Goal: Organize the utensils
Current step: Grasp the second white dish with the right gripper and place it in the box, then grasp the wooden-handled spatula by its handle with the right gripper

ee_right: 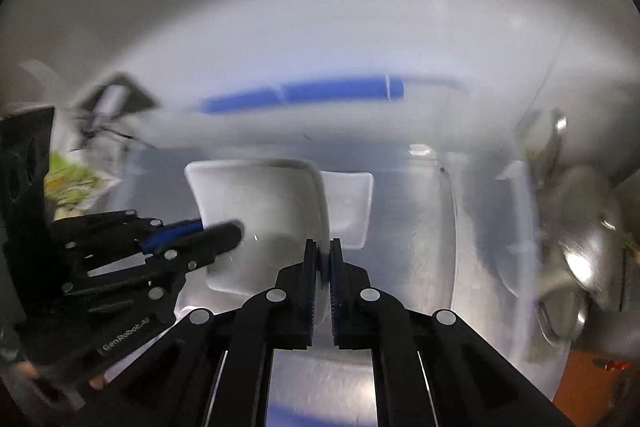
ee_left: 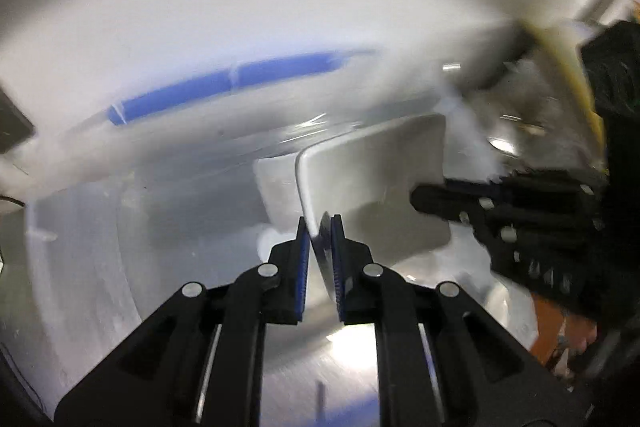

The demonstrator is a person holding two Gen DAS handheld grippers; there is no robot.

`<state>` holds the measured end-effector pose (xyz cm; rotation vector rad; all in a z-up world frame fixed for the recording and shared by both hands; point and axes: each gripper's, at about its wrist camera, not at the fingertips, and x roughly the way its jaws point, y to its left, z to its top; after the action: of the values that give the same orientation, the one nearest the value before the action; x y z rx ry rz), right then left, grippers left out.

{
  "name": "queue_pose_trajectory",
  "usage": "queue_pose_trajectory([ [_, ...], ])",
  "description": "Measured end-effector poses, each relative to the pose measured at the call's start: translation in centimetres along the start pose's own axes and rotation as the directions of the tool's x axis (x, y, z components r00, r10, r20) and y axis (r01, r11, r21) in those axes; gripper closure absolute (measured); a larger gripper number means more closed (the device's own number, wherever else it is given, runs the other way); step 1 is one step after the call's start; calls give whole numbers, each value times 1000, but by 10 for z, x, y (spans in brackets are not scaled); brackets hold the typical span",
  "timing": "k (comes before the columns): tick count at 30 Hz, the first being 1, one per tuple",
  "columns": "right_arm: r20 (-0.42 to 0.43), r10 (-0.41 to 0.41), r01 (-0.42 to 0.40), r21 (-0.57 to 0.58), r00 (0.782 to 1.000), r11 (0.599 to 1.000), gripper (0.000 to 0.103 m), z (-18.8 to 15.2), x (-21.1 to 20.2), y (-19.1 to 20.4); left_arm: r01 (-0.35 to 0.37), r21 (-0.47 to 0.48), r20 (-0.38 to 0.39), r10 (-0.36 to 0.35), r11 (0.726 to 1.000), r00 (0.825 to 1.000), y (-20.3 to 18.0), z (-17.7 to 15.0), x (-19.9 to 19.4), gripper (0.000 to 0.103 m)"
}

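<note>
A white square dish with rounded corners is held between both grippers above a clear plastic bin. My left gripper is shut on the dish's left rim. My right gripper is shut on its right rim; the dish also shows in the right wrist view. The right gripper appears in the left wrist view, the left gripper in the right wrist view. A second white square dish lies in the bin beyond the held one. Both views are motion-blurred.
The bin has a blue handle on its far rim, which also shows in the right wrist view. Shiny metal utensils and a steel bowl sit to the right of the bin. A white wall rises behind.
</note>
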<state>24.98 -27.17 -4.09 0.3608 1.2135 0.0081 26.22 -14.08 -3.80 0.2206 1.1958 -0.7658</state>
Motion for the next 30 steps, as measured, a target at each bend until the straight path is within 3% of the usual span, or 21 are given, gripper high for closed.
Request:
queue_pose_trajectory([
  [3, -98, -40, 42, 21, 994, 999, 95, 21, 51, -8, -2, -57, -79, -3, 998, 997, 28, 15, 44, 93],
  [6, -183, -27, 41, 75, 983, 996, 96, 31, 87, -20, 19, -123, -134, -35, 992, 990, 51, 24, 78, 93],
  [8, -220, -24, 48, 102, 975, 994, 95, 34, 102, -27, 14, -122, -155, -33, 992, 987, 47, 27, 93, 93],
  [15, -249, -55, 81, 97, 967, 992, 93, 37, 121, -35, -15, -57, -158, 5, 998, 987, 43, 27, 94, 93],
  [17, -244, -59, 83, 90, 968, 993, 92, 33, 122, -31, -48, -32, -148, 43, 998, 988, 39, 25, 92, 89],
  [19, -214, -87, 107, 81, 973, 991, 92, 35, 102, -33, -67, -22, -127, 63, 998, 990, 37, 30, 84, 85],
  [22, -82, -86, 89, 30, 993, 996, 90, 24, 40, -27, -66, -11, -30, 66, 998, 997, 21, 23, 53, 81],
  [23, -30, -72, 73, 17, 997, 997, 81, 13, 14, -25, -60, 1, 24, 60, 998, 998, 12, 15, 29, 76],
  [25, 86, -32, 34, -16, 996, 999, 62, -31, -49, -25, -11, 34, 125, 7, 999, 992, -11, -9, -18, 60],
  [26, 132, -27, 31, -29, 991, 999, 60, -56, -73, -26, 21, 47, 155, -28, 999, 988, -19, -22, -35, 48],
  [28, 164, -71, 79, -38, 984, 996, 60, -113, -105, -33, 102, 82, 196, -116, 991, 974, -43, -59, -68, 45],
  [30, 137, -106, 107, -1, 985, 994, 60, -163, -111, -46, 179, 107, 185, -196, 978, 963, -62, -93, -82, 45],
])
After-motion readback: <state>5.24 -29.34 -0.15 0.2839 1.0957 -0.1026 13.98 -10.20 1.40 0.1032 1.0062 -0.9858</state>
